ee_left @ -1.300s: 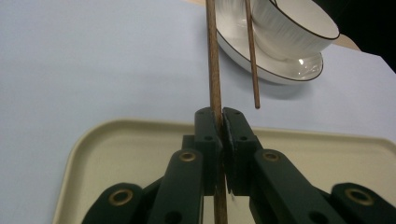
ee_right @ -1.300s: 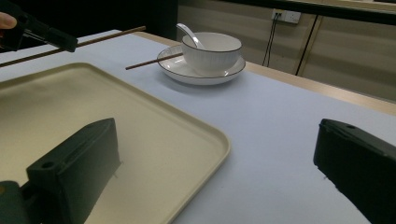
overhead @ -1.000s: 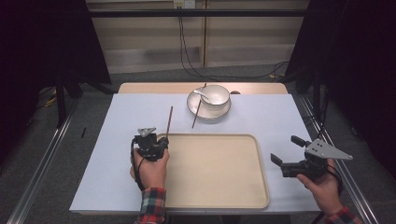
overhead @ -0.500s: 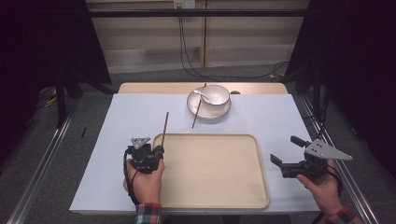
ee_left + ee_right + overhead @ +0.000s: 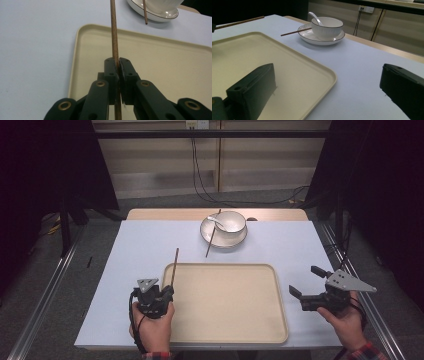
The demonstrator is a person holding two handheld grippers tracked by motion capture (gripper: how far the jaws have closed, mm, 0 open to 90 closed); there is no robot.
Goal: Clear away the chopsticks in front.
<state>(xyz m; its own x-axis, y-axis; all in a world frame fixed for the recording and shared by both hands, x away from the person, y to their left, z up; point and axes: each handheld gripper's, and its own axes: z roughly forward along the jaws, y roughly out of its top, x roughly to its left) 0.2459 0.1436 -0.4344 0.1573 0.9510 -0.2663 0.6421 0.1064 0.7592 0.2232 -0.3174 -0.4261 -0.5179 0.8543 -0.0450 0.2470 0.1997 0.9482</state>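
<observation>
Chopstick, thin and dark brown, sits clamped between the jaws of my left gripper, which are pressed tight against it from both sides. In the left gripper view the stick runs straight up from between the pads and out past the top of the picture. From the high view, it points away from me, crossing the near left corner of the tray so that its far tip reaches out over the pale blue table cover. I cannot tell whether the tip touches the cover or floats above it.

My left hand sits just outside the tray's left rim, close to the table's near edge. To its left lies a broad bare strip of cover running to the table's left edge.

My right gripper has its jaws spread wide with nothing between them. It hovers beyond the tray's right rim, near the table's right edge, well apart from the left gripper. In the right gripper view the tray's rounded corner lies between the two jaws.

At the far side, a white bowl stands on a saucer with a white spoon in it. A second chopstick leans across the saucer's rim, its lower end resting on the cover. A clear band of cover separates that end from the tray's far rim. The tray's flat cream floor is bare.
</observation>
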